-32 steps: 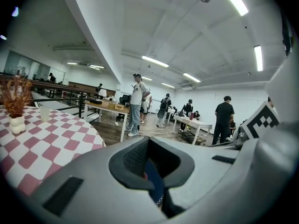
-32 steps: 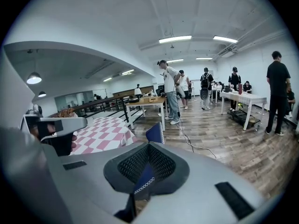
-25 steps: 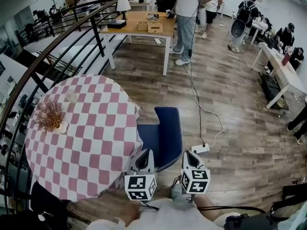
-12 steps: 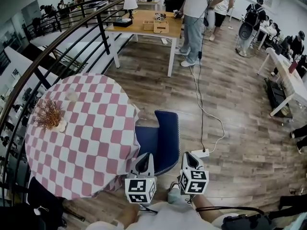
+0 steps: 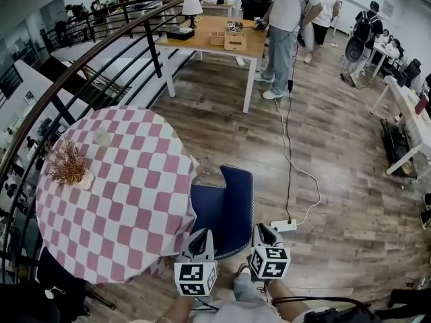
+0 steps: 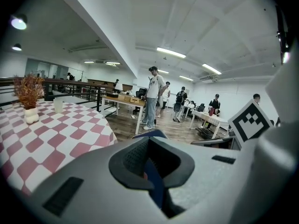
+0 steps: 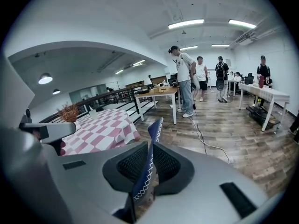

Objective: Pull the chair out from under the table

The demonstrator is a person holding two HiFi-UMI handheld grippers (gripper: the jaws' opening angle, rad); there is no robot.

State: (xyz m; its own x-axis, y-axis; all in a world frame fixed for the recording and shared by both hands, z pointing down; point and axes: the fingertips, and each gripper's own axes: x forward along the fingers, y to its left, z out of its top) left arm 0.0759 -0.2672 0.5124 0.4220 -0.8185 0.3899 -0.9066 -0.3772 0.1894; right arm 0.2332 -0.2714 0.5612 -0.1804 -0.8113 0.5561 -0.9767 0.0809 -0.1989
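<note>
left gripper (image 5: 201, 239) and right gripper (image 5: 263, 232) jaws are each clamped on the blue chair (image 5: 225, 204) back. its seat sits partly under the checkered counter (image 5: 128, 200), so the pull is barely begun.

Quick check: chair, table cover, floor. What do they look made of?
chair: dark blue upholstery, matte, fabric or faux leather; white zigzag stitching along its edge.
table cover: pink-and-white checked cloth, likely; it drapes over the rim.
floor: wood-grain planks, slight sheen; solid wood or laminate, can't tell.
</note>
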